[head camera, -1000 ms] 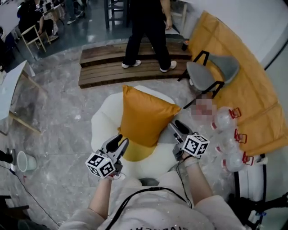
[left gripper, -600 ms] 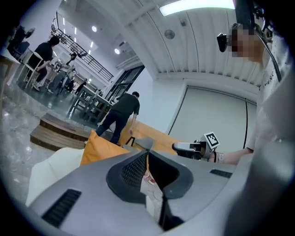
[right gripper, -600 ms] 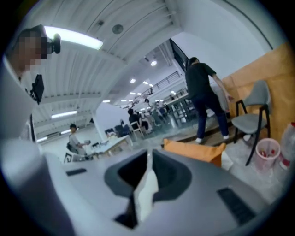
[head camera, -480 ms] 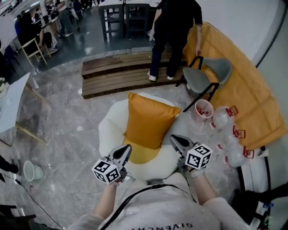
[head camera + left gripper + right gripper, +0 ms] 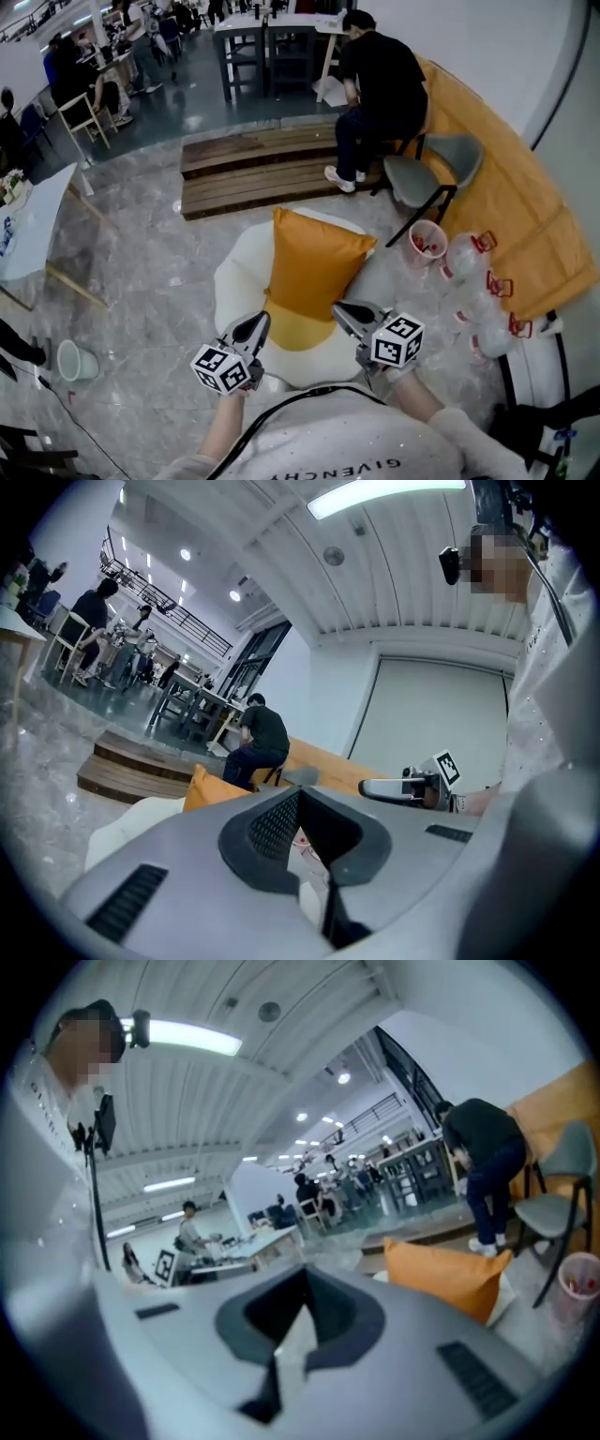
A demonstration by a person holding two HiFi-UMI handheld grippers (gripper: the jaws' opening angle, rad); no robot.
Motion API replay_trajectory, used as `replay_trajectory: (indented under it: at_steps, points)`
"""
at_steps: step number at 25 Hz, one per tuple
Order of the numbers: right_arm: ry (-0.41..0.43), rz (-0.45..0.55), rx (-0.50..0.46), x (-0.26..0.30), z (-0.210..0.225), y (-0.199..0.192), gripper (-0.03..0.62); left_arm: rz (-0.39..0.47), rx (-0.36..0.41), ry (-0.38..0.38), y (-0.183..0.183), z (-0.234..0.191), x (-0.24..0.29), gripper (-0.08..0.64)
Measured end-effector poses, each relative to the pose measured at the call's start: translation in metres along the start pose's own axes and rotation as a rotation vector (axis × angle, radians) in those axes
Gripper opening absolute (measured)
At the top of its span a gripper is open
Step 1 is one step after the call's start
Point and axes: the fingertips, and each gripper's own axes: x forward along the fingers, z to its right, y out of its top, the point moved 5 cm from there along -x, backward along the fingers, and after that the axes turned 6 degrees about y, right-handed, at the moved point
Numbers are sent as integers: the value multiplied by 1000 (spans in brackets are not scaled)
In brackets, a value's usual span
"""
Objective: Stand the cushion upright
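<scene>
The left gripper hides most of the cushion in its own view. The head view's left edge cuts off a table; the cup's contents are too small to tell.

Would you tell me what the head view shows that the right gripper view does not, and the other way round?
Only the head view: the clear jars with red clasps by the orange couch, and the pale green cup on the floor at far left.
Only the right gripper view: the ceiling strip light overhead.
Both: the orange cushion standing on the white seat, the person in black, the grey chair and the pink cup beside it.
</scene>
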Motion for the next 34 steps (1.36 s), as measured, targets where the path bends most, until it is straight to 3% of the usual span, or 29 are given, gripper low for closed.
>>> replay_trajectory:
  at_steps: [8,21,34]
  points:
    - [8,-48,-49,-9,-33,-17,17,-35,3,-55,-6,29,3,25]
    - [-66,52,-25,-64,-72,-29,17,-91,3,-156,-17,77,7,25]
    - [-106,104,-30,-120,-121,-54,15,-108,13,-203,-35,129,-20,25]
